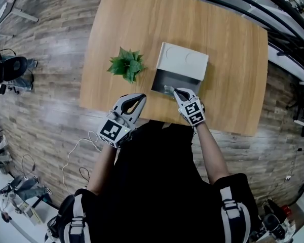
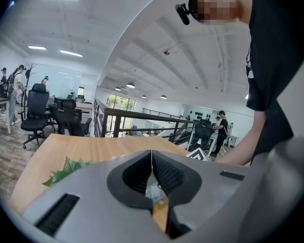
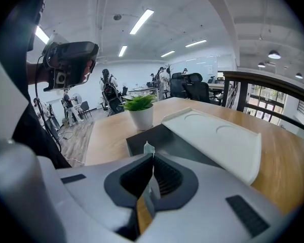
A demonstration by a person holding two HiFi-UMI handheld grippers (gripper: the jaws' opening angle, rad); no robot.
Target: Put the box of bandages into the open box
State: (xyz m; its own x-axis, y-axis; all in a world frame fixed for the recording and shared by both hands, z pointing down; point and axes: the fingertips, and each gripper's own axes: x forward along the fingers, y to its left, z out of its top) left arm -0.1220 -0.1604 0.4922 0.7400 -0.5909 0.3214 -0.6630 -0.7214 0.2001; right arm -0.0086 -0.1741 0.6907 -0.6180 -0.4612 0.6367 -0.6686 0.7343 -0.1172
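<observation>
The open box is dark grey inside, with its white lid lying back behind it at the middle of the wooden table. My right gripper hovers at the box's near edge, shut on a thin pale bandage box. In the right gripper view a corner of the bandage box sticks up between the closed jaws of the right gripper, over the dark box. My left gripper is at the table's near edge, left of the box. In its own view the left gripper is shut with nothing in it.
A small potted plant stands left of the open box, close to the left gripper's line. The same plant shows just beyond the box's left side. Wooden floor, cables and office chairs surround the table.
</observation>
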